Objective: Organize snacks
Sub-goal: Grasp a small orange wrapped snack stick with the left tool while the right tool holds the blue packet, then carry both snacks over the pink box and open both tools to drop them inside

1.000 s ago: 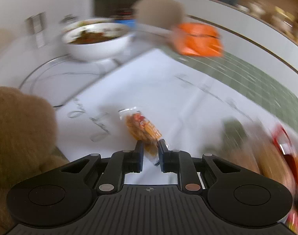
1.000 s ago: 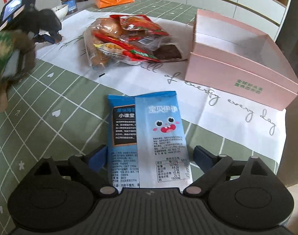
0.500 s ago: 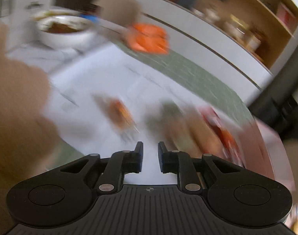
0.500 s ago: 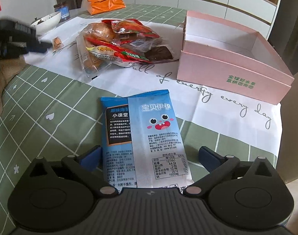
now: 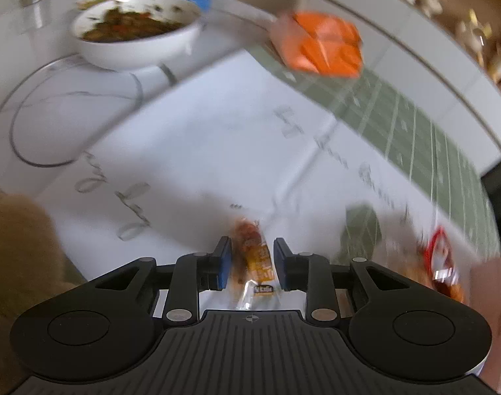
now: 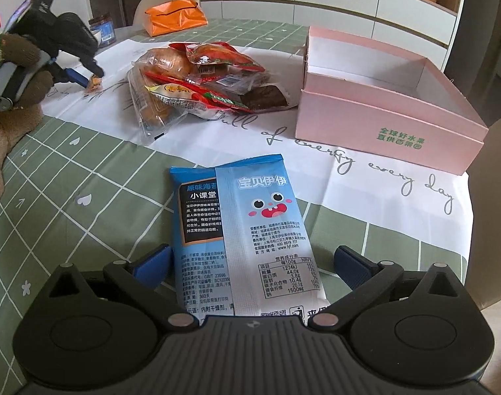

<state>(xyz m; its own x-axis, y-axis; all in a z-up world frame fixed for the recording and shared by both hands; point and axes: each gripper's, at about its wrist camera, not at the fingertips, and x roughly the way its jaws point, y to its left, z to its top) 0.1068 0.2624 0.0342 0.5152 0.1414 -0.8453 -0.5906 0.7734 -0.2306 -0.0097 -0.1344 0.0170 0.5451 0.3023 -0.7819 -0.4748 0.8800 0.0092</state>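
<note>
In the left wrist view my left gripper [image 5: 252, 256] is partly open around a small orange snack packet [image 5: 255, 256] that lies on the white paper; its fingers stand on either side, touching unclear. It also shows in the right wrist view [image 6: 94, 77] at the far left. My right gripper [image 6: 250, 260] is open wide around a blue snack packet [image 6: 240, 227] lying on the green checked cloth. A pile of snack bags [image 6: 201, 82] lies beyond. A pink open box [image 6: 385, 128] stands at the right, empty.
A white bowl of food [image 5: 135, 33] and an orange bag [image 5: 319, 44] stand at the far side. A brown plush toy [image 6: 7, 138] sits at the left table edge. A dark jar [image 6: 102, 29] stands behind.
My left gripper swung right, then came back and opened around the small orange packet. My right gripper stayed open around the blue packet, shifting little.
</note>
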